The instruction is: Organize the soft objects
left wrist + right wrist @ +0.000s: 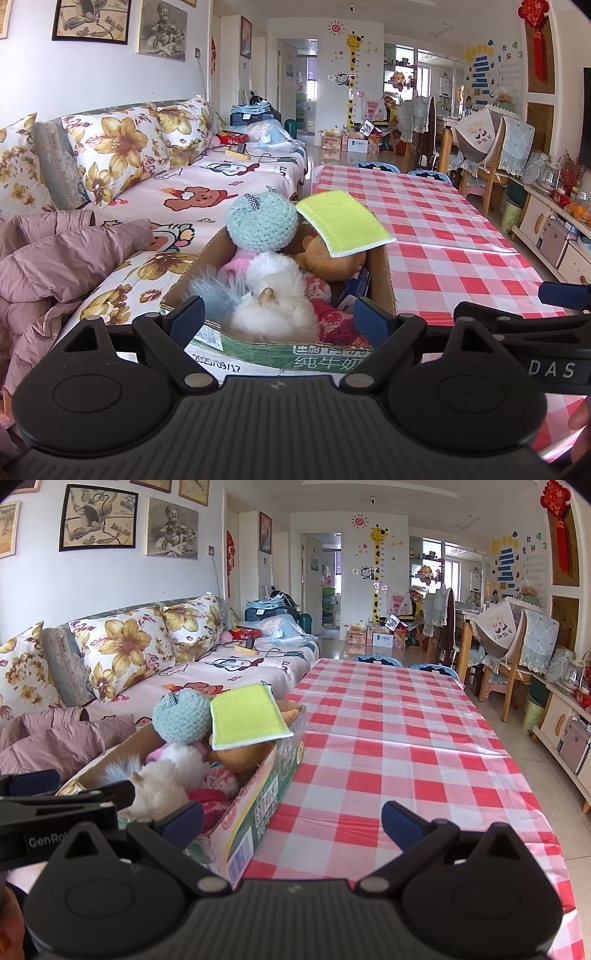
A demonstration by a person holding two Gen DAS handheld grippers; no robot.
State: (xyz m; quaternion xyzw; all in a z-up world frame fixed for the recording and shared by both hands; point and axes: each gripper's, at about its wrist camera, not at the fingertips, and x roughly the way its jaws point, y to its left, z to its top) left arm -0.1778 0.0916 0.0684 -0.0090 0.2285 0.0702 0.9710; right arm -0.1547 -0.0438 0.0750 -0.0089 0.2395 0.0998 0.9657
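A cardboard box (384, 280) (273, 775) sits at the near left corner of the table, full of soft toys. On top lie a teal knitted ball (262, 221) (181, 716), a yellow-green sponge cloth (343, 221) (245, 718), a brown plush (328, 258), a white fluffy toy (273, 302) (162, 790) and a red knit item (336, 325). My left gripper (282, 317) is open and empty just before the box's near edge. My right gripper (291, 821) is open and empty over the tablecloth, right of the box.
A red-and-white checked tablecloth (399, 746) covers the long table. A sofa (207, 184) with floral pillows and a pink jacket (59, 266) runs along the left. Chairs (517, 653) and a low cabinet (565, 731) stand at the right.
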